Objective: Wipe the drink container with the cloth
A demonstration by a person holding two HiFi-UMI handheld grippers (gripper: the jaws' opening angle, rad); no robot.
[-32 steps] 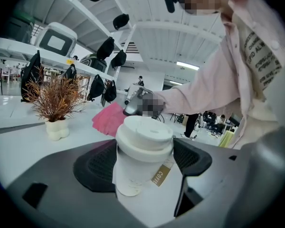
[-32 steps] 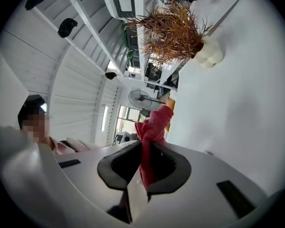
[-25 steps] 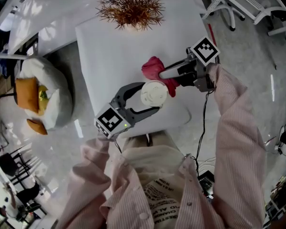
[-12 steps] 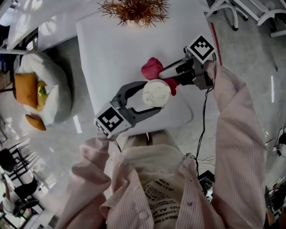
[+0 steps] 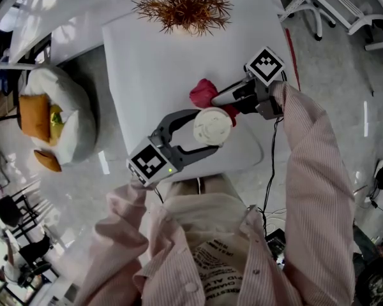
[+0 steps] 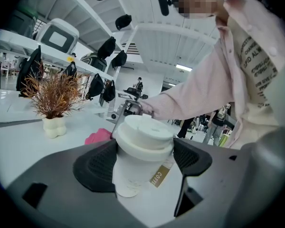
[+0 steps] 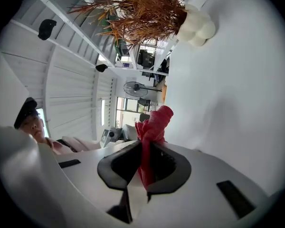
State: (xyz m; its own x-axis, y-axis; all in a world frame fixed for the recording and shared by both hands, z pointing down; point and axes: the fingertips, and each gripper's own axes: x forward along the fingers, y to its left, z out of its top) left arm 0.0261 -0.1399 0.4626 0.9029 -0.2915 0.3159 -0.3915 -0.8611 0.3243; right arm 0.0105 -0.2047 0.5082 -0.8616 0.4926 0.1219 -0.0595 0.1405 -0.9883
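Observation:
A white paper coffee cup [image 5: 212, 127] with a white lid [image 6: 143, 136] stands between the jaws of my left gripper [image 5: 207, 127], which is shut on its body near the table's front edge. In the left gripper view the dark pads [image 6: 96, 165] press both sides of the cup [image 6: 135, 167]. My right gripper [image 5: 225, 101] is shut on a red cloth [image 5: 205, 93], just behind and to the right of the cup. In the right gripper view the red cloth [image 7: 152, 132] sticks out from between the shut jaws [image 7: 143, 167].
A dried reddish plant [image 5: 182, 5] in a small white pot [image 7: 195, 28] stands at the back of the white table [image 5: 153, 69]. A white beanbag with orange cushions [image 5: 48, 126] lies on the floor to the left. White chair legs [image 5: 325, 5] stand at the right.
The cup in my left gripper has shifted slightly right. My right gripper with the cloth has drawn a little back and closer to the cup's far side.

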